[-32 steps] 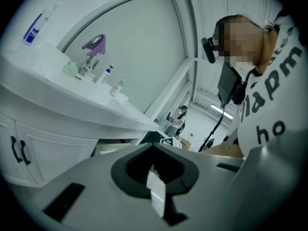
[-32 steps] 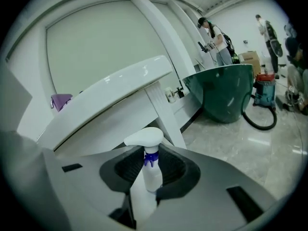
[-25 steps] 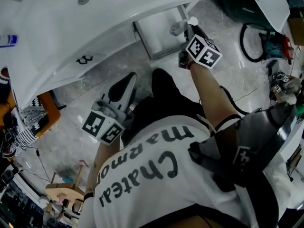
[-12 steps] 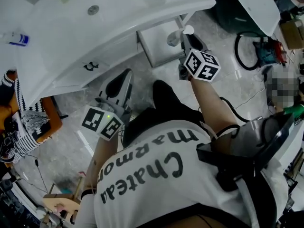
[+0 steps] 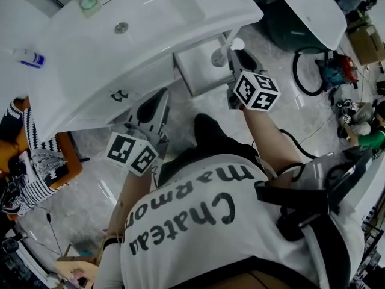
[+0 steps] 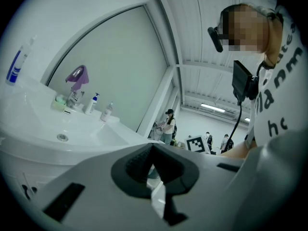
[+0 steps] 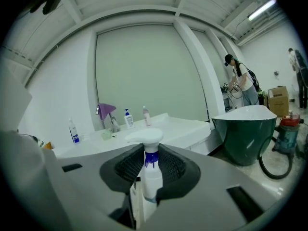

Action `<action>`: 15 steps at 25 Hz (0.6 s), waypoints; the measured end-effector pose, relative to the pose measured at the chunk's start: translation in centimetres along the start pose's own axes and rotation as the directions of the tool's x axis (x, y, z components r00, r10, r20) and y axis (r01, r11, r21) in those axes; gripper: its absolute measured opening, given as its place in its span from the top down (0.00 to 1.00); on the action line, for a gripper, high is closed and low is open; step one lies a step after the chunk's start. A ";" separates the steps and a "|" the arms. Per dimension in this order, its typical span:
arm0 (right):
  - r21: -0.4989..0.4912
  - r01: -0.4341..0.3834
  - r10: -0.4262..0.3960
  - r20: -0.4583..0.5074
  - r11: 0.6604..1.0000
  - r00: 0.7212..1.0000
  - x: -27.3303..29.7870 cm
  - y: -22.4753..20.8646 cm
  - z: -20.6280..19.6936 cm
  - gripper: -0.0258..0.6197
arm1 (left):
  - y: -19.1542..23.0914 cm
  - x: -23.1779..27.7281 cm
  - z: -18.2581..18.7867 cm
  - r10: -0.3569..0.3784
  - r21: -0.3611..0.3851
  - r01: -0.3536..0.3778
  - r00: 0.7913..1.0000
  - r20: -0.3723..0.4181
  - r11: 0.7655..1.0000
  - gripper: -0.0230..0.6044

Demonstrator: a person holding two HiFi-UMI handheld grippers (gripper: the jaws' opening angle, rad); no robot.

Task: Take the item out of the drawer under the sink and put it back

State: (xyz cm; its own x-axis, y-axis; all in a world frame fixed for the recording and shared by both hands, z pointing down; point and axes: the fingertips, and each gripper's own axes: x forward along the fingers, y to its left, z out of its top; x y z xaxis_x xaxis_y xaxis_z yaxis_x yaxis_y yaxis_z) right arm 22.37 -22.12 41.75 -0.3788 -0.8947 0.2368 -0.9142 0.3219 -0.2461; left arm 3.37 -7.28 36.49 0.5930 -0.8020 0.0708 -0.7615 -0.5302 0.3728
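The white drawer (image 5: 185,72) under the sink (image 5: 157,12) stands pulled out. My right gripper (image 5: 236,56) is shut on a spray bottle (image 5: 221,55) with a white trigger head, holding it by the neck just over the drawer's right end. In the right gripper view the bottle (image 7: 146,138) stands upright between the dark pads of that gripper (image 7: 152,171). My left gripper (image 5: 150,106) hangs lower left of the drawer, in front of the vanity. Its jaws (image 6: 155,177) are shut with only a thin slit between them and nothing in it.
A blue-capped bottle (image 5: 27,57) lies on the counter at left; more bottles and a tap (image 7: 107,113) stand behind the basin. A dark green tub (image 7: 248,129) and a hose loop (image 5: 308,71) are on the floor at right. An orange seat (image 5: 65,160) is at left. People stand far back.
The head view has swung so the sink shows more fully. The right gripper still holds the bottle by the drawer; both grippers have hardly moved.
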 end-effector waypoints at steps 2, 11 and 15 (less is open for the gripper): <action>-0.005 -0.007 0.007 0.013 1.000 1.000 -0.4 0.5 0.9 0.81 | 0.0 -0.1 0.7 -0.001 0.009 0.001 1.000 0.009 1.000 0.96; -0.035 -0.092 0.095 0.089 0.995 0.991 -1.9 5.5 6.3 0.81 | 0.3 -1.4 4.5 -0.003 0.052 0.000 0.998 0.057 0.999 0.96; -0.067 -0.158 0.166 0.122 0.985 0.979 -2.3 8.6 8.6 0.81 | 0.3 -2.3 6.2 0.007 0.073 -0.014 0.995 0.097 0.997 0.96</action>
State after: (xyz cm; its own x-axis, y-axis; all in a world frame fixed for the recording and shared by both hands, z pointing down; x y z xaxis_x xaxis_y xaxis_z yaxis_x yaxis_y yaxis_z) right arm 16.63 -19.97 31.00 -0.5045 -0.8600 0.0763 -0.8502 0.4795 -0.2172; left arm 0.14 -7.25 30.69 0.5595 -0.8286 -0.0163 -0.7868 -0.5373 0.3037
